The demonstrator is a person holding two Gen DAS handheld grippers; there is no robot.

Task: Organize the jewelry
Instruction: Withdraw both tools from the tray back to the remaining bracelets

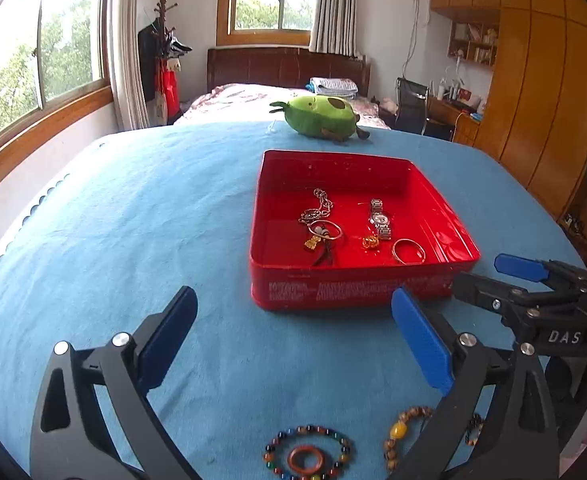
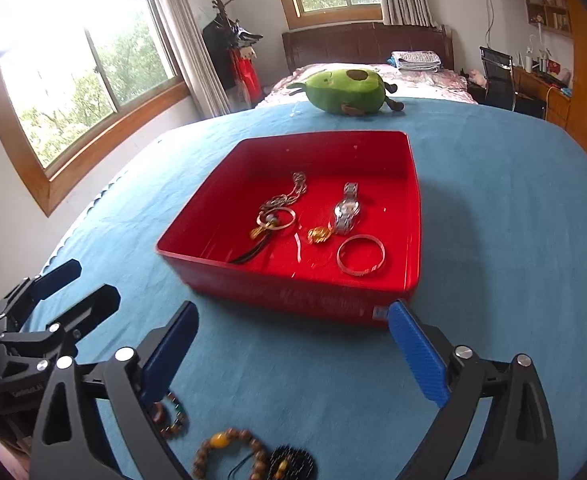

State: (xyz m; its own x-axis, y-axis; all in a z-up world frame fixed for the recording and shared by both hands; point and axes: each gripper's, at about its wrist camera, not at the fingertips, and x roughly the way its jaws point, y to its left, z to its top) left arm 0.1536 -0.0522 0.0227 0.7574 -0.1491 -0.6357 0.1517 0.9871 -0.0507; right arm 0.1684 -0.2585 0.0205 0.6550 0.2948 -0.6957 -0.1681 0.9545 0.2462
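Risk lies mostly in the pickup: the multicoloured bead bracelet (image 1: pixel 308 454) with the orange ring (image 1: pixel 306 460) inside it, the wooden bead bracelet (image 2: pixel 229 454) and a dark beaded piece (image 2: pixel 291 466) lie close together on the blue cloth (image 1: pixel 133 220), so a careless pinch could snag two at once or bunch the fabric. Both the left gripper (image 1: pixel 293 340) and the right gripper (image 2: pixel 293 352) hang spread wide and empty near them, short of the red tin (image 2: pixel 411 216), where the silver bangle (image 2: pixel 360 255), watch (image 2: pixel 346 210) and chain necklace (image 2: pixel 287 196) already crowd the floor and a dropped strand could tangle.
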